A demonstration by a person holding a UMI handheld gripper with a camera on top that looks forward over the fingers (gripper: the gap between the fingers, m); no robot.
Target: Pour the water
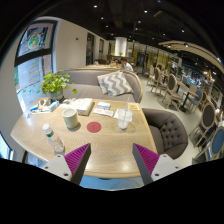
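- While the gripper (pixel 110 160) hangs above the near edge of the wooden surface (pixel 105 150), its two fingers stand wide apart and hold nothing; the purple pads (pixel 76 157) face each other across bare wood.
- A plastic water bottle (pixel 53 140) with a white cap stands upright near the left finger, slightly beyond it; it appears to be the vessel to pour from.
- A pale cylindrical cup (pixel 70 118) stands farther back on the surface, well apart from the bottle.
- A red round coaster (pixel 94 127) lies flat near the middle of the surface, between the pale cup and a clear glass (pixel 123 119), which stands to its right.
- Books or papers (pixel 104 106) and a potted plant (pixel 55 83) occupy the far part of the surface; a sofa (pixel 105 85) stands beyond it.
- Step in hand, as judged: the approach, before any grasp; no pouring has begun.
- Next move, as judged: swing the fingers left to bracket the bottle body, then close squarely on it. Whether the cap is loosened cannot be told, nor which cup is the intended receiver.
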